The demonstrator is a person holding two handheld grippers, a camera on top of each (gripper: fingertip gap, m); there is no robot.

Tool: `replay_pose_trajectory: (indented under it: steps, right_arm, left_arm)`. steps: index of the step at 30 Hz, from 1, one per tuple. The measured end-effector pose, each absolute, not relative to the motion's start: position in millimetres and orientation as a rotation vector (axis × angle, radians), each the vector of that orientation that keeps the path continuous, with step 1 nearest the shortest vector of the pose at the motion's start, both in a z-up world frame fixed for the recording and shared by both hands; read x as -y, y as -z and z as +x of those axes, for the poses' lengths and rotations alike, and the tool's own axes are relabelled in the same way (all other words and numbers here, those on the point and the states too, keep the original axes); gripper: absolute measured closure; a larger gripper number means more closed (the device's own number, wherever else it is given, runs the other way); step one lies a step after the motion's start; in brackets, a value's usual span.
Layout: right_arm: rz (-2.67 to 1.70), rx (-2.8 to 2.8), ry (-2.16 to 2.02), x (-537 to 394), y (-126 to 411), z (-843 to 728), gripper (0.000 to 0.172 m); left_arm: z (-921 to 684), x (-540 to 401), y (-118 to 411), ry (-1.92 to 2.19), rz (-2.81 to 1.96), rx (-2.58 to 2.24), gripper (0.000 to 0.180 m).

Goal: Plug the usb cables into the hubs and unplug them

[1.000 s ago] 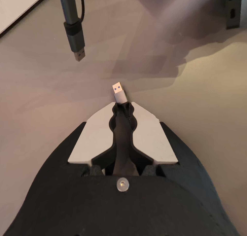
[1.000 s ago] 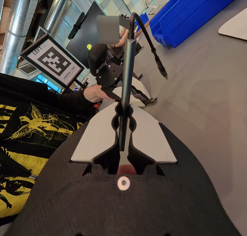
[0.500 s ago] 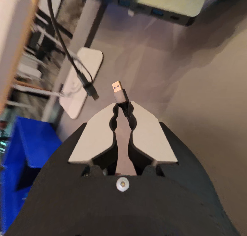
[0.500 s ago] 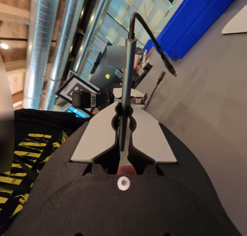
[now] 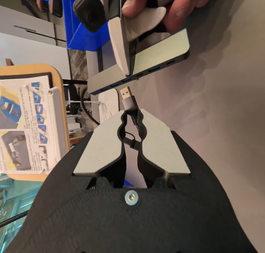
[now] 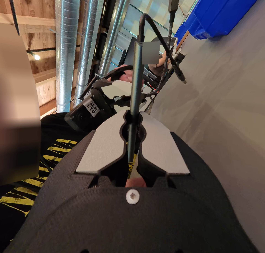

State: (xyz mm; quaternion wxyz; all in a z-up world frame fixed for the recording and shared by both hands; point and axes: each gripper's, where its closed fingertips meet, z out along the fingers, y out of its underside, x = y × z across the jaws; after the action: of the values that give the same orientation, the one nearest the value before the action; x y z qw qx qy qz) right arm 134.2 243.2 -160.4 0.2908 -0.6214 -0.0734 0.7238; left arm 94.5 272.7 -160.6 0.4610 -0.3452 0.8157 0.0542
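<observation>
Right now my left claw (image 5: 132,111) is clenched on the cable just behind the plug (image 5: 128,97), whose metal tip points toward 12 o'clock, just beside but not yet in the hub's port row. My right claw (image 6: 134,114) is clamped on the hub (image 5: 157,55), holding it edge-on above the grey tabletop (image 5: 222,117); in the left view the hub sits at 12 to 1 o'clock with its blue ports (image 5: 126,80) facing the plug. The risks I judge from here: the plug leans a little toward 11 o'clock while the port row slopes up toward 2 o'clock, so a straight push could catch the shell on the port lip and jam or skate along the edge. Since I grip the flexible strain relief and not the rigid shell, the plug may pivot in my claw under load. The hub is pinched across its thin faces, so insertion force could twist it in the right claw. A second loose cable (image 6: 180,74) dangles at 1 o'clock in the right view and could snag.
</observation>
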Motion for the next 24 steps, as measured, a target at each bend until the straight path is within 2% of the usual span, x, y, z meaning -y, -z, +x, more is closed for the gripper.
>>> replay_pose_trajectory:
  steps: [24]
  right_arm:
    - [-1.773,0.255,-1.785,-244.4,169.1,125.5,0.162]
  left_arm:
    - [94.8,-268.8,164.4,-0.387,-0.749,-2.121,0.166]
